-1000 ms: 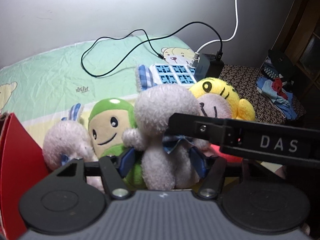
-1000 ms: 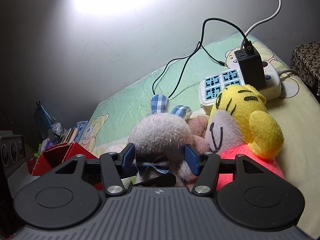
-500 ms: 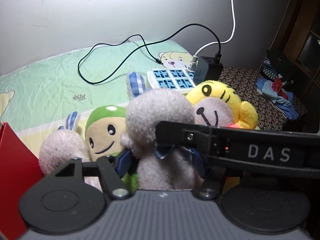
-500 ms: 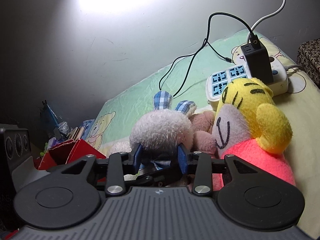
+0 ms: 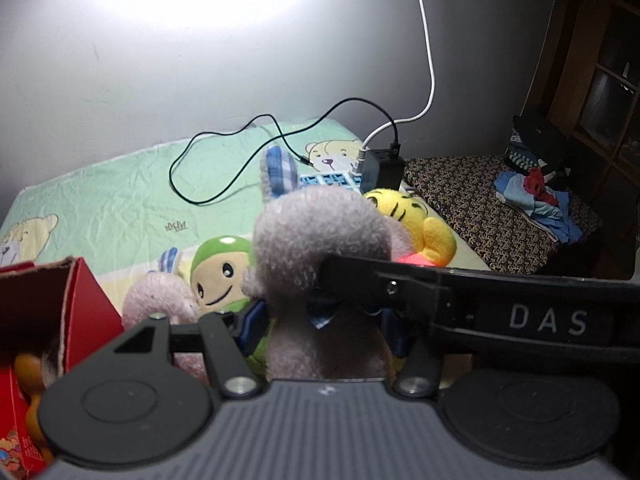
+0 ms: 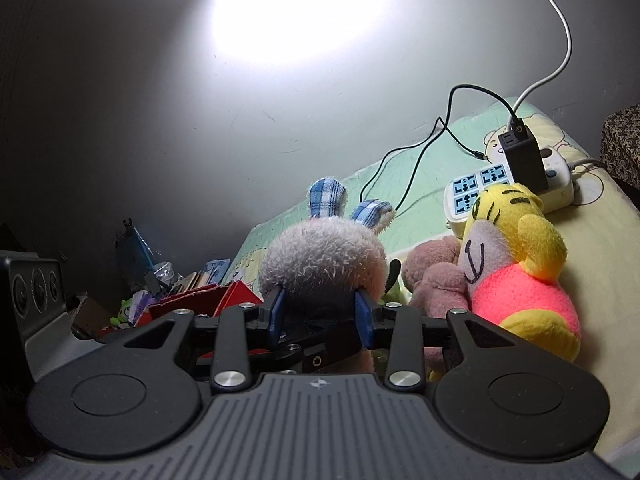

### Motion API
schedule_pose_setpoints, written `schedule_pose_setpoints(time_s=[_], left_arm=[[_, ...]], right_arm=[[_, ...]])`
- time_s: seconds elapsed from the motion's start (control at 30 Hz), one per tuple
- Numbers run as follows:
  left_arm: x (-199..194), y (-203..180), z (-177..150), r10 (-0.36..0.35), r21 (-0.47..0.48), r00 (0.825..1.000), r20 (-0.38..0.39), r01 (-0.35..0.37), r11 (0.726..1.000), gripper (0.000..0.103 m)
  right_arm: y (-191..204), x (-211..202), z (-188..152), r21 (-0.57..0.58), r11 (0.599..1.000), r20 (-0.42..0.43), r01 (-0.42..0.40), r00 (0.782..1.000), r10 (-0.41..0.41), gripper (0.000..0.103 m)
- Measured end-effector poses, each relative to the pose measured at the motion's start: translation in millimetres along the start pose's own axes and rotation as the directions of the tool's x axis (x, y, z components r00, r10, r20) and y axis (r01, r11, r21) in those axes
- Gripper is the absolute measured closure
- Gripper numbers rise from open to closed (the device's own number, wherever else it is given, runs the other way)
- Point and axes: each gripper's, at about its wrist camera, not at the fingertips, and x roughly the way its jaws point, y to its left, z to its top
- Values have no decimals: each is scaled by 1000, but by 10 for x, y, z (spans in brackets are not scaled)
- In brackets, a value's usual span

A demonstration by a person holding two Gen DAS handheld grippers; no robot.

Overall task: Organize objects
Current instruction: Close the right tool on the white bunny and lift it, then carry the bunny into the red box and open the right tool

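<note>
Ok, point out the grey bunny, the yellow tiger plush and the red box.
grey bunny [image 6: 320, 264]: right wrist view, back of head.
yellow tiger plush [image 6: 520, 276]: right wrist view, pink body.
red box [image 5: 86, 300]: left wrist view, outer side wall.

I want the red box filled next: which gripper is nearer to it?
Left. The left gripper, gripping the grey bunny, has the red box right beside it. The right gripper holds the bunny's neck, box beyond.

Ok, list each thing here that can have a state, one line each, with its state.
Left gripper: shut on the grey bunny's body.
Right gripper: shut on the bunny's neck.
Grey bunny: held upright by both grippers.
Red box: open, toys inside.
Yellow tiger plush: lying on the bed.
Power strip: black adapter plugged in.
</note>
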Motion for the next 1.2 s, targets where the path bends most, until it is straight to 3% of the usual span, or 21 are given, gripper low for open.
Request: schedule_pose_setpoints(time_s=[0.3, 0.53, 0.7, 0.8, 1.0, 1.2], left_arm=[[-631, 11, -120, 105, -22, 989, 104, -104, 994, 46], [-1132, 317, -259, 248, -87, 957, 149, -237, 968, 46], [-1420, 734, -367, 317, -131, 935, 158, -298, 945, 45], [-1527, 1018, -449, 348, -143, 926, 146, -328, 934, 45], [-1611, 1628, -607, 367, -150, 926, 89, -351, 924, 45], [-1530, 2128, -727, 378, -103, 925, 44, -372, 923, 45]], right_arm=[[449, -25, -48, -92, 987, 0, -131, 991, 132, 64], [985, 273, -119, -164, 955, -61, -248, 968, 242, 64], [1360, 618, -218, -163, 937, -120, -308, 949, 291, 64], [1573, 829, -334, -140, 939, -157, -315, 943, 293, 64], [1983, 1207, -602, -122, 947, -203, -298, 941, 270, 64], [2195, 1591, -794, -26, 965, -249, -261, 937, 247, 64]])
